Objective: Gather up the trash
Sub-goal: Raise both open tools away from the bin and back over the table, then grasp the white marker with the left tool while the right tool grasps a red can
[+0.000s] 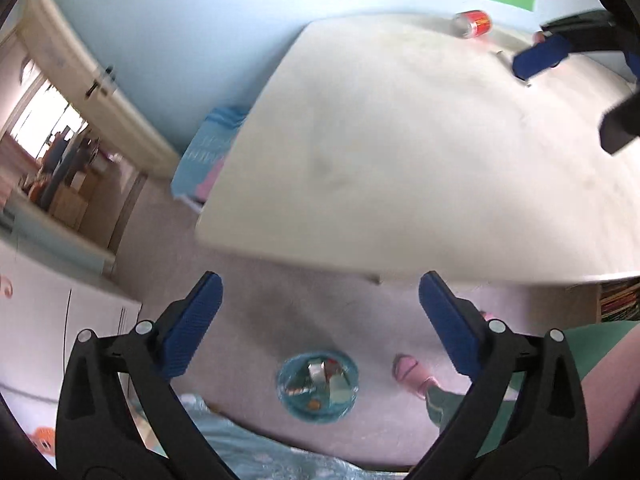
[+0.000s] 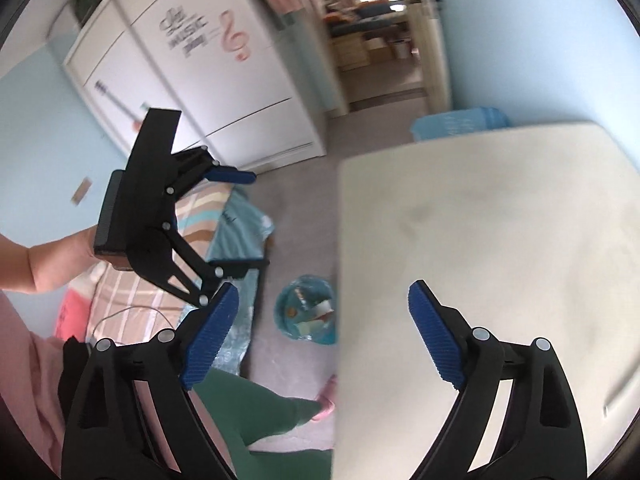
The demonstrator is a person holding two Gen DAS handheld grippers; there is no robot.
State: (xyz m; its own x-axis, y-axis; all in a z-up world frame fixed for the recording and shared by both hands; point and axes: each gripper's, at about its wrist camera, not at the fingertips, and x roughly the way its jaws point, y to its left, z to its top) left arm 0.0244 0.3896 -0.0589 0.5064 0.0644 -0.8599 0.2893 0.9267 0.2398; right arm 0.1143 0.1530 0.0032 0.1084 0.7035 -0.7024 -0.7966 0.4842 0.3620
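My left gripper point(image 1: 320, 300) hangs over the floor with its blue pads point(image 1: 196, 328) spread wide and nothing between them. Below and between the fingertips, down on the carpet, sits the bin point(image 1: 318, 388), lined with a blue bag and already holding scraps of paper and wrappers. Ahead of the fingers stretches the table point(image 1: 400, 152); its near edge lies just past the fingertips. Far ahead and to the right of them, near the table's back edge, a can point(image 1: 472, 23) lies on its side. My right gripper point(image 1: 540, 58) shows at the far right over the table, well apart from the can.

From the right wrist, my right gripper point(image 2: 322, 316) is likewise wide open and holds nothing. Its right finger point(image 2: 436, 340) hangs over the table point(image 2: 480, 240); its left finger is off the table's edge. The bin point(image 2: 306, 312) shows between the fingertips, nearer the left one, on the floor beside the table's edge. Up and to the left of the left finger, my left gripper point(image 2: 244, 220) is seen side-on, jaws apart, above the bed point(image 2: 132, 292). A leg point(image 2: 260, 412) in green shows below the left finger.
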